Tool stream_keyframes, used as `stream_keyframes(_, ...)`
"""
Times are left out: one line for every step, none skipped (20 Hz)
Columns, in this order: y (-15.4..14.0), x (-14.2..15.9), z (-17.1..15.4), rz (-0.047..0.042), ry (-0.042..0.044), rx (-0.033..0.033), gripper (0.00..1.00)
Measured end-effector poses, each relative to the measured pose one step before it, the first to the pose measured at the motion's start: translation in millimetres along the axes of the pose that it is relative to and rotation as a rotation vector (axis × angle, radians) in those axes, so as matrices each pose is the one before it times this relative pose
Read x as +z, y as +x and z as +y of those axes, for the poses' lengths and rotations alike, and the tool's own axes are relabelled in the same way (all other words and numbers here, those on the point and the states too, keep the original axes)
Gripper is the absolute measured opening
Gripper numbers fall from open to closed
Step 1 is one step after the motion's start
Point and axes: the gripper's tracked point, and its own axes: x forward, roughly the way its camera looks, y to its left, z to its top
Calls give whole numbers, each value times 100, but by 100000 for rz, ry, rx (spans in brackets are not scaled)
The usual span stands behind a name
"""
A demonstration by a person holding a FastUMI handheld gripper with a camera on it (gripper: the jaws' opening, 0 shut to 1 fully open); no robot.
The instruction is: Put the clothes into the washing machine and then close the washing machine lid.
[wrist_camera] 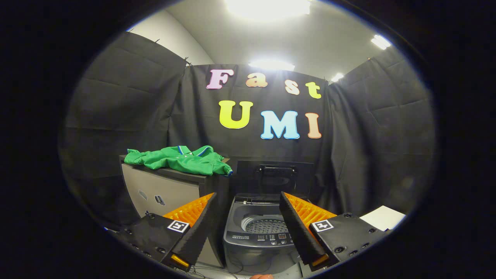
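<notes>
The gripper (248, 201) is held spread wide with nothing between its fingers, one finger (193, 228) rising toward 11 o'clock and the other (300, 228) toward 1 o'clock, and the gap between them frames the washing machine (260, 238). That top-loading machine stands beyond the fingers at 12 o'clock, well apart from them, its lid (275, 176) raised upright against the black cloth wall (116, 100) so the round drum opening (265, 224) lies uncovered and reachable from above; the control panel (273, 237) runs along the near rim. At about 10 o'clock from the gap, beyond the left finger, a green shirt (180, 159) lies crumpled on top of a grey cabinet (162, 190), one sleeve cuff drooping over the cabinet's edge nearest the machine. The cabinet's side stands just beside the machine's left wall. At 3 o'clock, past the right finger, a white flat surface (383, 217) shows at the rim. Ceiling lights (267, 6) glare overhead.
</notes>
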Motion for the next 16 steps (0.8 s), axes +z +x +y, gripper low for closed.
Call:
stream_keyframes(90,273,-205,-523,351,-74,99)
stream_keyframes(-80,-34,58,-755,1170,-230,99)
stream_keyframes(100,-221,197,525,1574,660,99)
stream_keyframes(103,-457,313,818,770,1368,100)
stream_keyframes(77,51,-27,-252,-197,661,100)
stream_keyframes(-201,424,-187,-939,189,70,100)
stream_keyframes(-88,349,154,-1063,953,587,100)
stream_keyframes(-74,167,265,-842,424,877,100)
stream_keyframes(15,376,128,-1233,-606,825,100)
stream_keyframes(-194,568,102,-1432,-590,631,100)
stream_keyframes(-22,836,221,-1872,-30,568,100)
stream_keyframes(813,813,525,-1688,675,1033,100)
stream_keyframes(853,755,423,-1387,834,1316,100)
stream_keyframes(793,499,381,-1041,166,1622,100)
stream_keyframes(593,624,249,-867,-432,1203,100)
stream_keyframes(283,583,223,-796,-448,1188,100)
